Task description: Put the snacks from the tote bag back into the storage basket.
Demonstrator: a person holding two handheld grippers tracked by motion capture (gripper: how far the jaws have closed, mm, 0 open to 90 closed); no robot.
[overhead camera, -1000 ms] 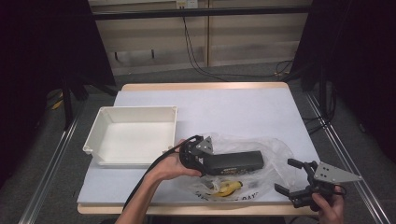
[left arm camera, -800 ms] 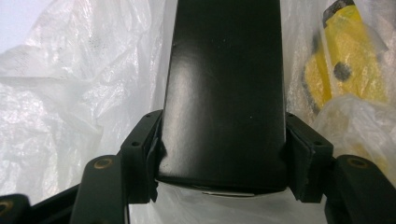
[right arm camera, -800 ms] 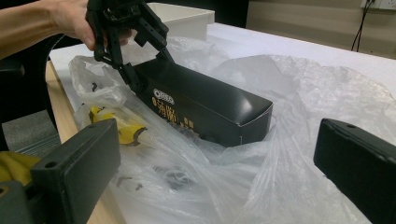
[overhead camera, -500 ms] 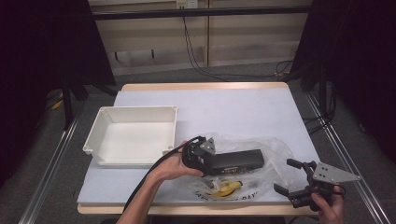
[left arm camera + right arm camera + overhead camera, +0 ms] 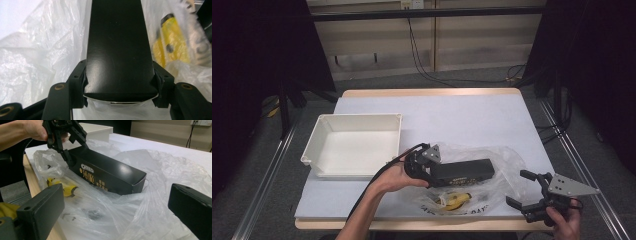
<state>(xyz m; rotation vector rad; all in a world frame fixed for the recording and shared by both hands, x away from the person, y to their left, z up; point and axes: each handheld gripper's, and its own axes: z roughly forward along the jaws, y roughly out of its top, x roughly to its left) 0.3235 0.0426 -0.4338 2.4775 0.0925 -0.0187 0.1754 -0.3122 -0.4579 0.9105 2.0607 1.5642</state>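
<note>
High view shows the left gripper pinching the black box at its end over the plastic bag, so lift it level toward the white tray, right gripper spread.

My high view looks down and forward over the whole desk. My left gripper view sits tight against the black box; my right gripper view shares that box from farther off, centre frame.

Grey floor, pale wall panels — black curtains
</note>
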